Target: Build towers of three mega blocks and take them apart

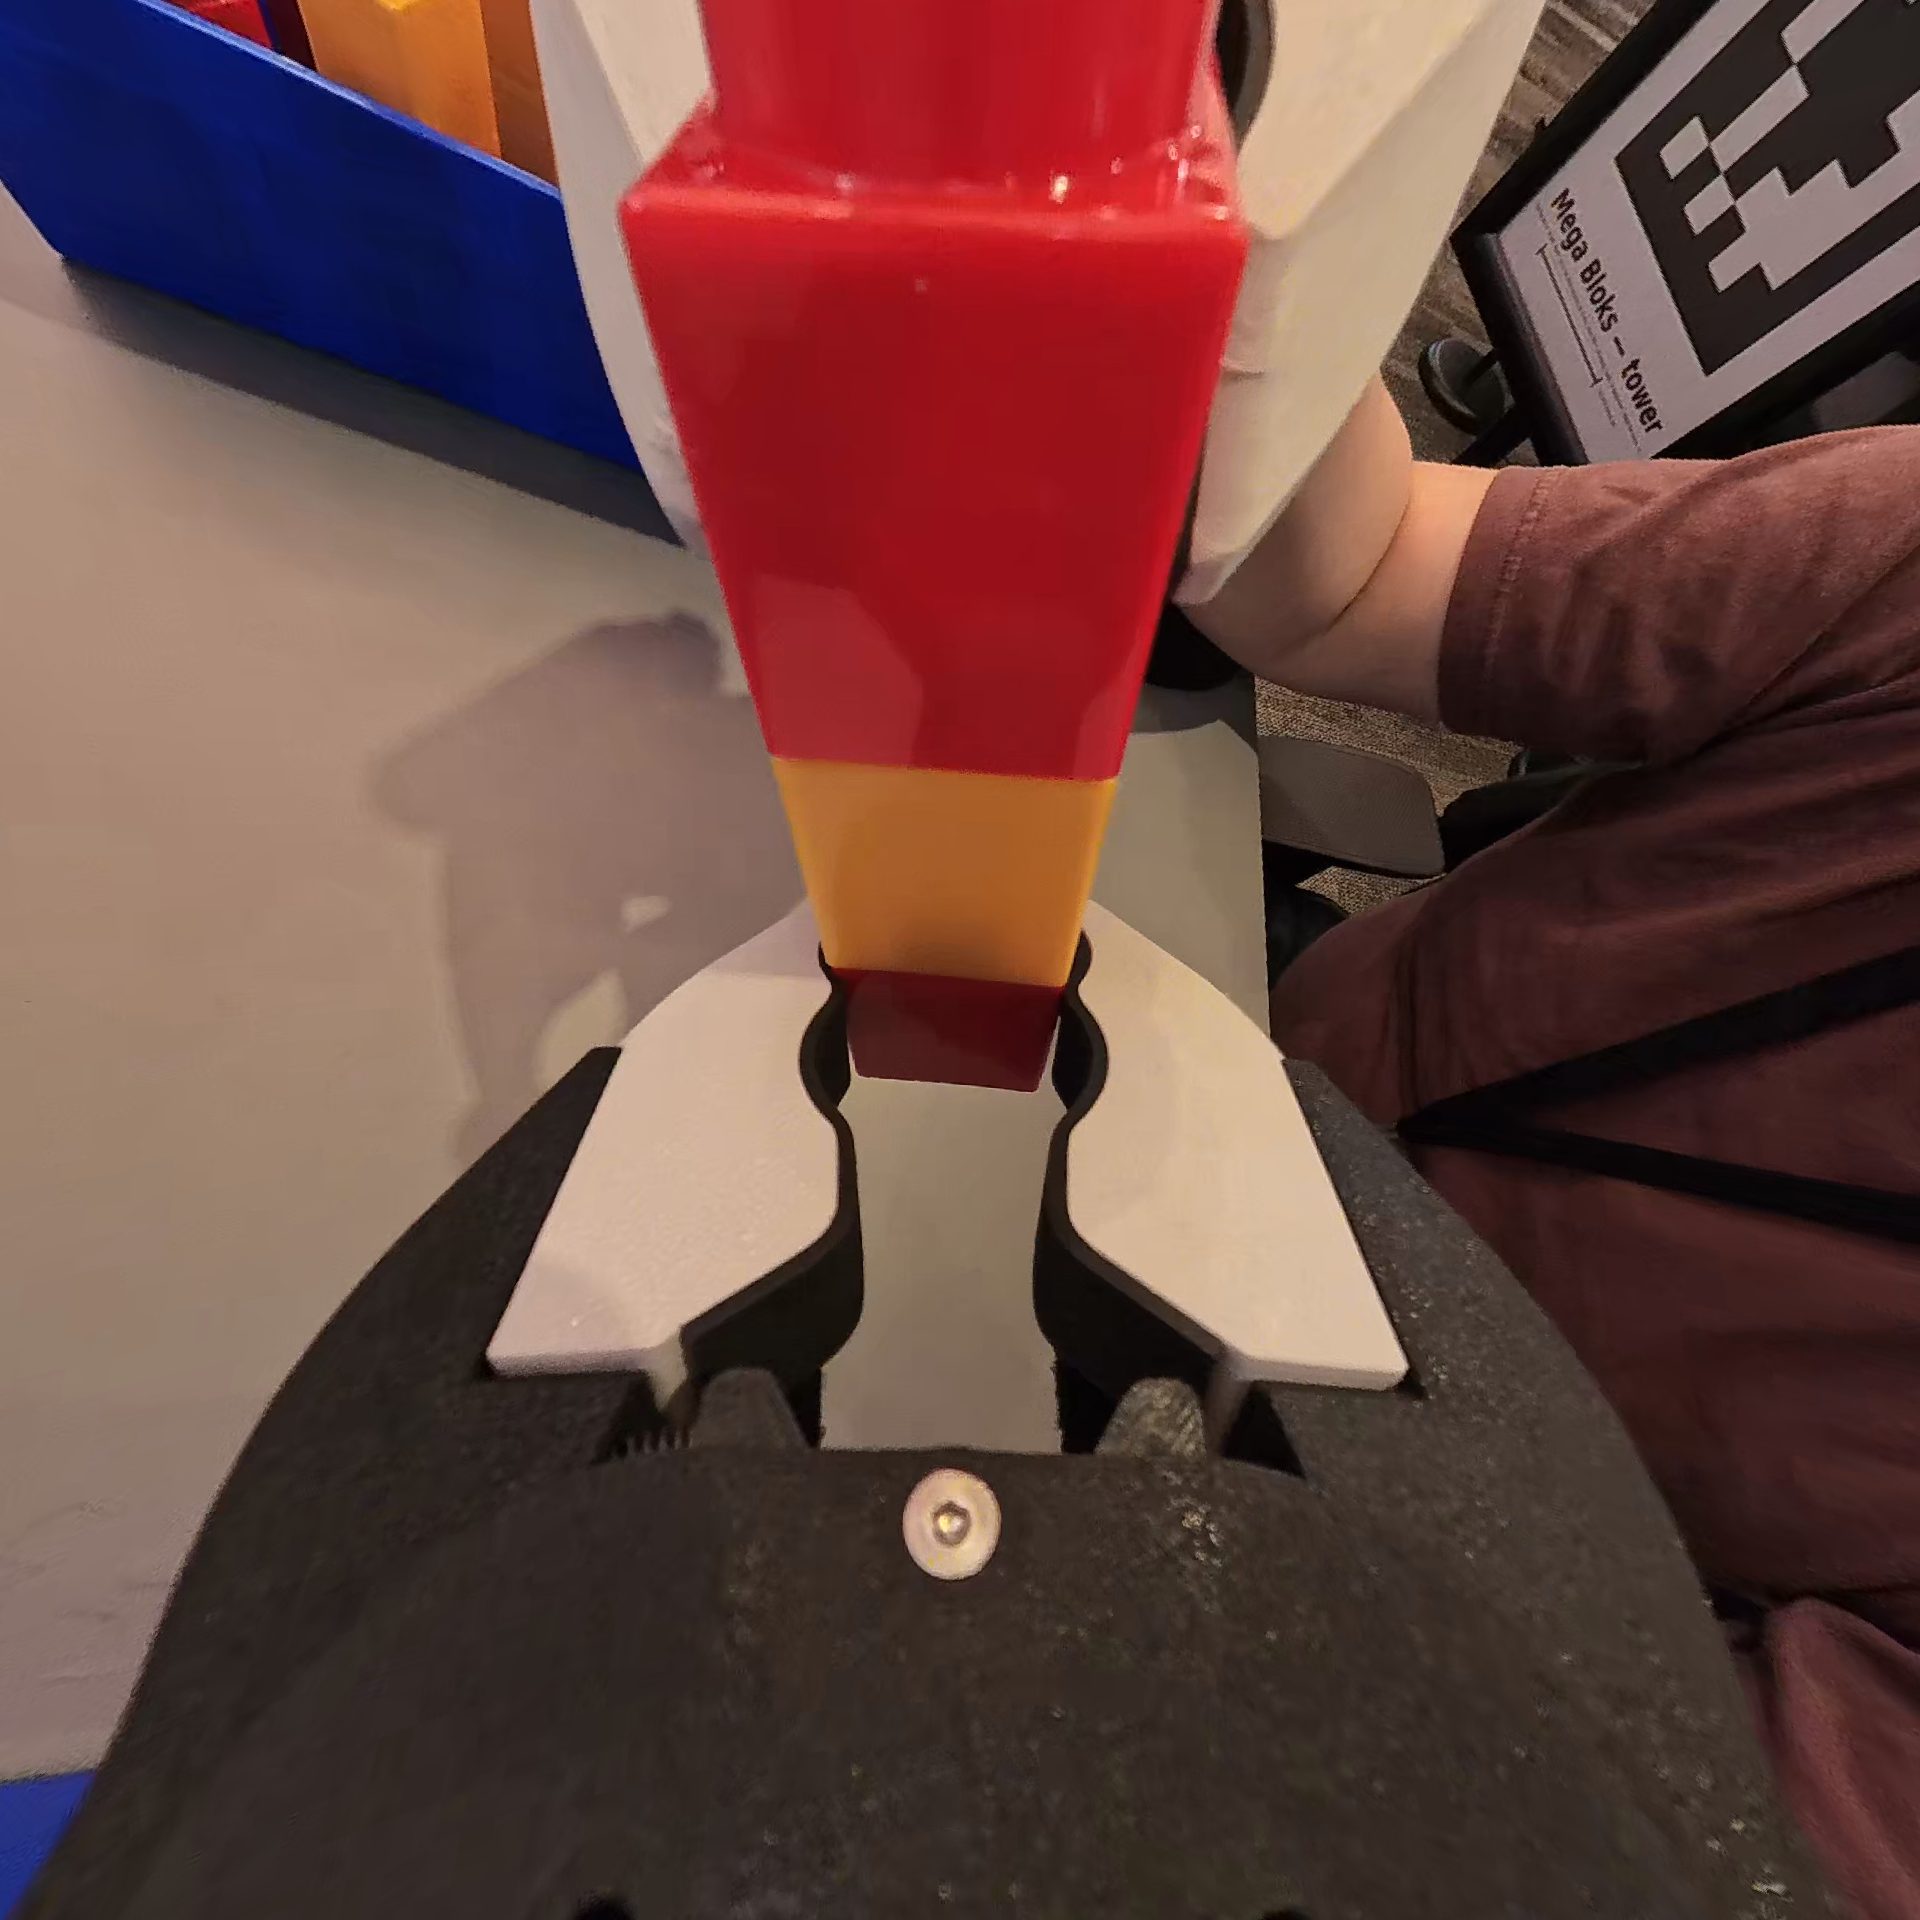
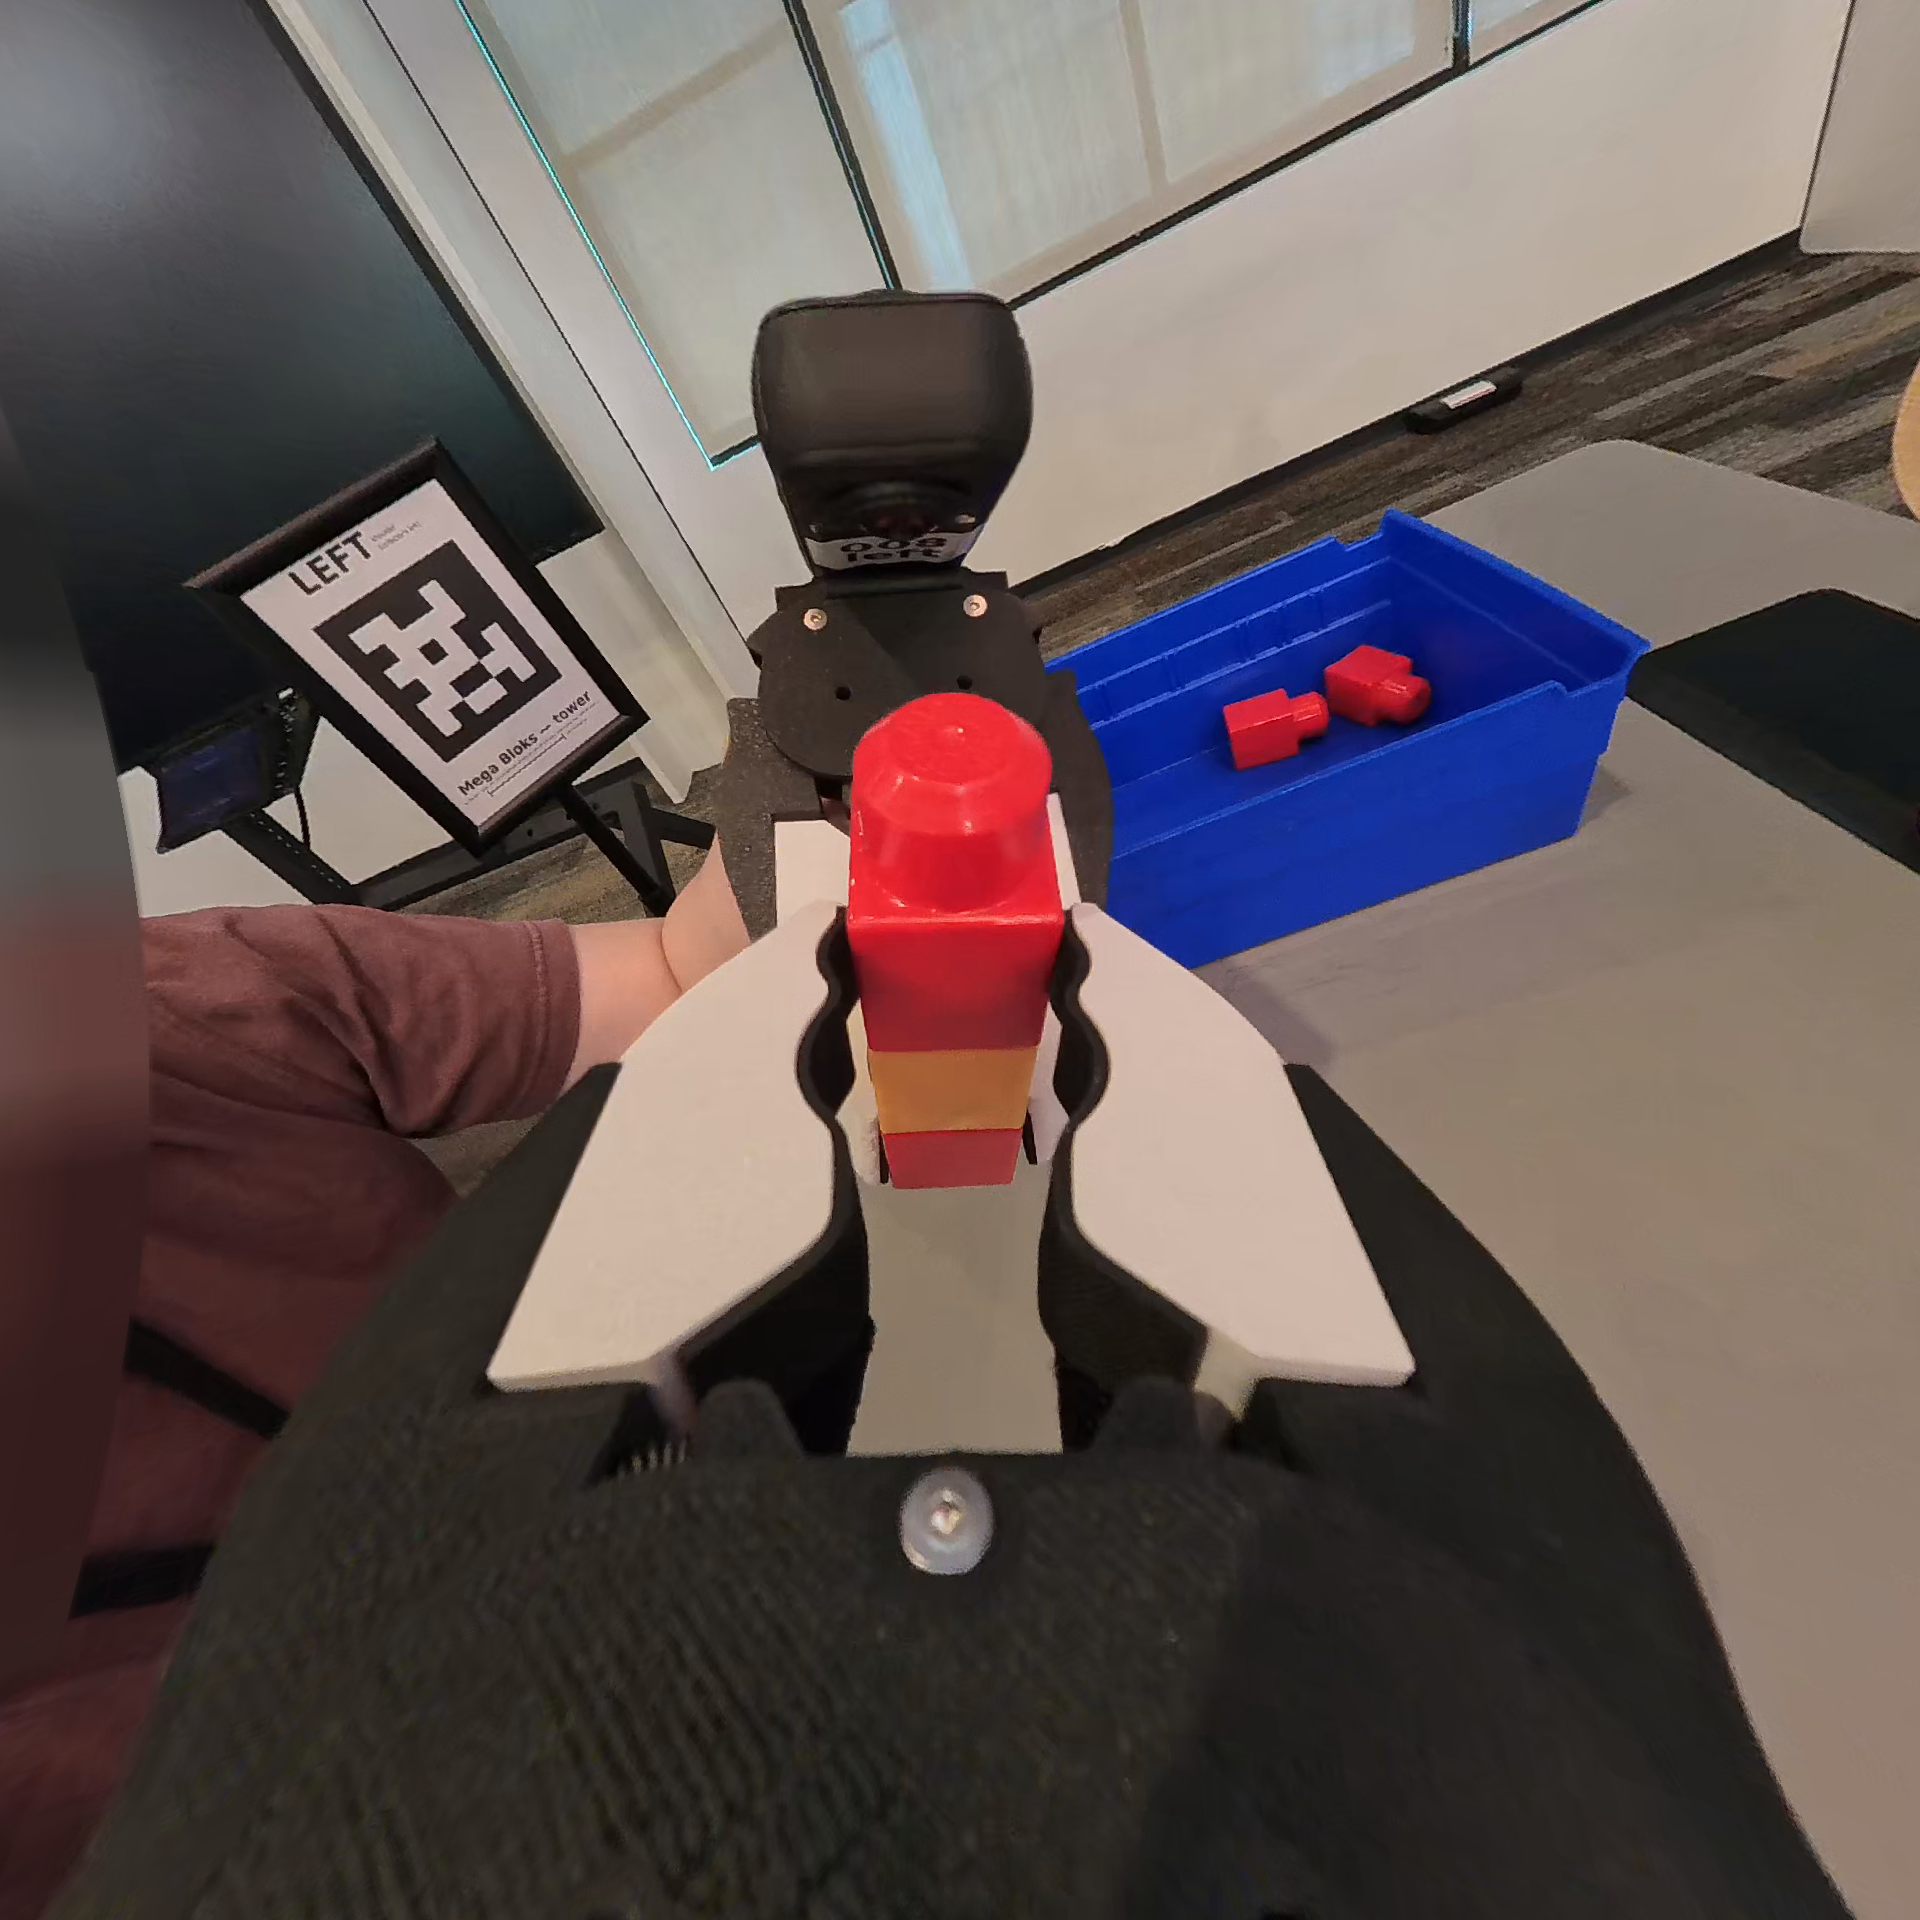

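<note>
A three-block tower, red top block [image 2: 951, 966], orange middle block [image 2: 948, 1086] and red bottom block [image 2: 948, 1158], is held upright over the grey table [image 2: 1558, 1143]. My right gripper [image 2: 951, 987] is shut on the red top block, with its pads pressed on both sides. My left gripper [image 1: 948, 997] is shut on the red bottom block [image 1: 945, 1029], below the orange block [image 1: 945, 868]. The top block [image 1: 935, 468] looms close in the left wrist view, flanked by the right gripper's white fingers [image 1: 1351, 208]. The left gripper's body [image 2: 894, 665] shows behind the tower.
A blue bin [image 2: 1351, 831] on the table to the right holds two loose red blocks [image 2: 1273, 727]. Another blue bin [image 1: 312, 208] holds orange blocks [image 1: 416, 62]. A framed sign on a stand [image 2: 436, 665] stands off the table. A person's maroon sleeve [image 1: 1662, 727] is close by. Tip to tip, the grippers are about 8 cm apart.
</note>
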A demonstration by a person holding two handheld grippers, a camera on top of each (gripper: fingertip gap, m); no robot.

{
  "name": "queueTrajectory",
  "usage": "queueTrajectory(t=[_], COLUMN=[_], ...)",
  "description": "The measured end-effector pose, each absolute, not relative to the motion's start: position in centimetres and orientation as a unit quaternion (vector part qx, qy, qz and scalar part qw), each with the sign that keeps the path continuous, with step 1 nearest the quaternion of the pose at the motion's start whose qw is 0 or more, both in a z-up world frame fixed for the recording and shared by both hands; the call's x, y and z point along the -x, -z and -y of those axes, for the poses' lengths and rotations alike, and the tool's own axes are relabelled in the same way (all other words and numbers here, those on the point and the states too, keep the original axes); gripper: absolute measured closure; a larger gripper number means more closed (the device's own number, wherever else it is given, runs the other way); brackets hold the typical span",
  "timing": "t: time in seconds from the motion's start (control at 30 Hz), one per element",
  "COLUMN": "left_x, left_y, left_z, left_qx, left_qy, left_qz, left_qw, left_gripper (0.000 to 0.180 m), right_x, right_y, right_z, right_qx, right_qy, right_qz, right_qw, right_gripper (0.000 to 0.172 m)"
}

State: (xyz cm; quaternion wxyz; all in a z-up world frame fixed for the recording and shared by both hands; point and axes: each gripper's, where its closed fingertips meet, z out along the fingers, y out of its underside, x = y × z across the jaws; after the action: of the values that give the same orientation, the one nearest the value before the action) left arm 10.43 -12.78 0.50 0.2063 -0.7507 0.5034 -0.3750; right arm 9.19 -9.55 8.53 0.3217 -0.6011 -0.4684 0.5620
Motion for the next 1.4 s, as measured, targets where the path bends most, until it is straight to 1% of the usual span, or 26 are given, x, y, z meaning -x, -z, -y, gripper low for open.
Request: queueTrajectory(t=[0.3,0.53,0.87,0.97,1.03,1.13,1.3,1.33,1.37,1.4], left_x=[-9.8,-9.7,-9.3,-9.8,-9.9,-9.1,-9.3,-9.3,-9.4,-9.4], left_y=[-1.3,-1.1,-1.0,-2.8,-4.8,-5.8,-5.7,-5.6,-5.5,-5.4], left_z=[13.4,13.6,13.6,13.1,12.6,12.0,11.9,11.8,11.8,11.9], left_qx=[0.748,0.756,0.756,0.732,0.707,0.701,0.703,0.704,0.705,0.705], left_qy=[0.371,0.356,0.350,0.391,0.428,0.427,0.430,0.428,0.429,0.431], left_qz=[-0.509,-0.509,-0.513,-0.501,-0.485,-0.476,-0.471,-0.470,-0.471,-0.469], left_qw=[0.209,0.206,0.207,0.246,0.287,0.317,0.315,0.315,0.313,0.312], left_gripper=[0.145,0.145,0.145,0.145,0.145,0.145,0.145,0.145,0.145,0.145], right_x=[-9.4,-9.3,-9.1,-9.0,-8.9,-8.5,-7.0,-6.9,-6.9,-6.9], right_y=[-8.8,-8.6,-8.7,-10.4,-11.0,-11.2,-9.8,-9.6,-9.5,-9.4], right_z=[10.2,10.6,10.7,10.1,9.4,9.6,10.4,10.6,10.8,10.8], right_qx=[0.565,0.559,0.553,0.530,0.532,0.526,0.538,0.536,0.532,0.534], right_qy=[-0.594,-0.591,-0.577,-0.592,-0.591,-0.612,-0.611,-0.605,-0.602,-0.600], right_qz=[0.486,0.497,0.507,0.483,0.460,0.445,0.456,0.466,0.473,0.476], right_qw=[0.302,0.302,0.324,0.368,0.395,0.390,0.359,0.359,0.362,0.359], right_gripper=[0.135,0.135,0.135,0.135,0.105,0.117,0.117,0.122,0.135,0.136])
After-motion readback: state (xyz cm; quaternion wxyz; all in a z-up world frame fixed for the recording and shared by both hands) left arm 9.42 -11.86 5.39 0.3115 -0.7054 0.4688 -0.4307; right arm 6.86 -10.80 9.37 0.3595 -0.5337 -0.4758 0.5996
